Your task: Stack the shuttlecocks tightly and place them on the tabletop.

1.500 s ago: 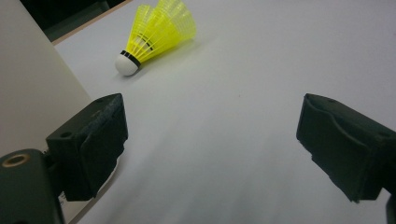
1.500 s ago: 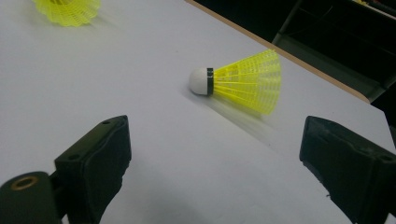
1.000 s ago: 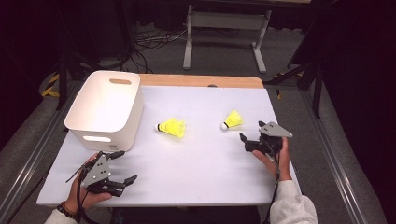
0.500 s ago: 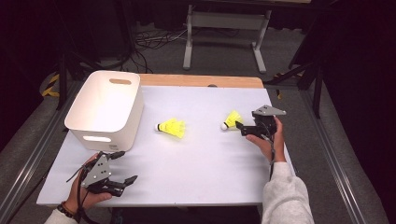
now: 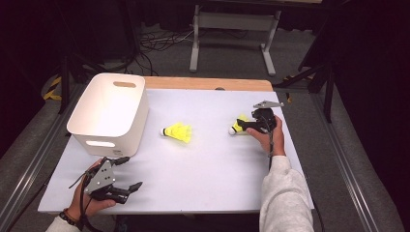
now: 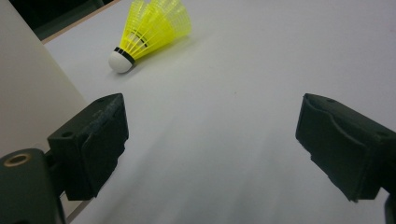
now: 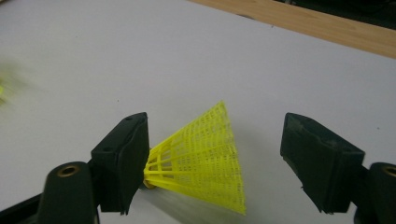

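Right gripper view, mesh-skirted yellow shuttlecock (image 7: 201,161) between closing, unclamped right gripper (image 7: 215,165) jaws, left gripper (image 6: 212,154) open.

The left gripper (image 6: 212,144) stands wide apart over the white table (image 6: 261,70), a yellow shuttlecock (image 6: 150,29) lying ahead.

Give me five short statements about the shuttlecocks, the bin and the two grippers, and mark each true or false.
1. Two yellow shuttlecocks lie on the table. True: one mid-table, the other shuttlecock at the right gripper.
2. A shuttlecock lies inside the white bin. False: the visible interior holds nothing.
3. The right gripper is shut tight. False: its jaws stand apart around the shuttlecock and have just been closing.
4. The left gripper is open. True.
5. The left gripper holds a shuttlecock. False: nothing is between its jaws.
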`<state>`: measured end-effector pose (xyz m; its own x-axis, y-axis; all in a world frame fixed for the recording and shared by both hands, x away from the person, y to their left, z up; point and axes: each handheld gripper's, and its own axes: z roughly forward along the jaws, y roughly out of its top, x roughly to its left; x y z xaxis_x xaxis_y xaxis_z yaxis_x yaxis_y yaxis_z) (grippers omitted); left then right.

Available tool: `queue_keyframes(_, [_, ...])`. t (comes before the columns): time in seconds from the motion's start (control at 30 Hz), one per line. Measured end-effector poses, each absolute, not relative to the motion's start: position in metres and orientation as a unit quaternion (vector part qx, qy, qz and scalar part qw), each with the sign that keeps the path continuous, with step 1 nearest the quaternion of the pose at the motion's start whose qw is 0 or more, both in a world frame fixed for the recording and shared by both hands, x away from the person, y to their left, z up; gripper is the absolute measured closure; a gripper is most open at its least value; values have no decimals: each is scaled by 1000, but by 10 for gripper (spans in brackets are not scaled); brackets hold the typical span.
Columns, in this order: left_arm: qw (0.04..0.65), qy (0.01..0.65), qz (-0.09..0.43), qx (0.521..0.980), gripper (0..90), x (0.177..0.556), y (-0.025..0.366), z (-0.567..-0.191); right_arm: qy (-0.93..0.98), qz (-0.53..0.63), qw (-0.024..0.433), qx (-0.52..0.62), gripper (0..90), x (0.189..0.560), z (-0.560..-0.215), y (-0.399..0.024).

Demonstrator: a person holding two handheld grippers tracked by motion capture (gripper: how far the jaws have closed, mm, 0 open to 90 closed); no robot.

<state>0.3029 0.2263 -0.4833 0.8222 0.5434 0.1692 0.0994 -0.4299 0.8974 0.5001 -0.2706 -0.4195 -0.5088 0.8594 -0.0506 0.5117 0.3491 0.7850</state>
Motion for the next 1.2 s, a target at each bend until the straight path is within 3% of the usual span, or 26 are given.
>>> queue_keyframes(0.23, [495, 196, 223, 817, 104, 303, 226, -484, 787, 369, 216, 444, 343, 505, -426, -269])
queue_keyframes(0.27, [495, 196, 222, 817, 104, 303, 226, -484, 788, 379, 199, 442, 413, 505, -426, -269])
queue_keyframes(0.33, [494, 196, 223, 817, 104, 303, 226, -484, 788, 382, 193, 442, 444, 505, -426, -269])
queue_keyframes(0.37, [493, 195, 223, 818, 104, 303, 226, -484, 788, 386, 188, 441, 483, 504, -426, -270])
queue_keyframes(0.4, [493, 195, 223, 818, 104, 303, 225, -484, 787, 397, 176, 438, 580, 503, -425, -271])
queue_keyframes(0.43, [492, 196, 223, 818, 104, 303, 225, -484, 787, 397, 176, 438, 580, 503, -425, -271])
queue_keyframes(0.53, [491, 196, 223, 819, 104, 303, 225, -484, 785, 412, 161, 433, 719, 500, -422, -273])
queue_keyframes(0.77, [491, 195, 224, 819, 104, 303, 224, -484, 788, 445, 130, 404, 887, 488, -416, -269])
queue_keyframes(1.2, [491, 197, 226, 818, 104, 303, 226, -484, 809, 474, 139, 319, 892, 456, -405, -218])
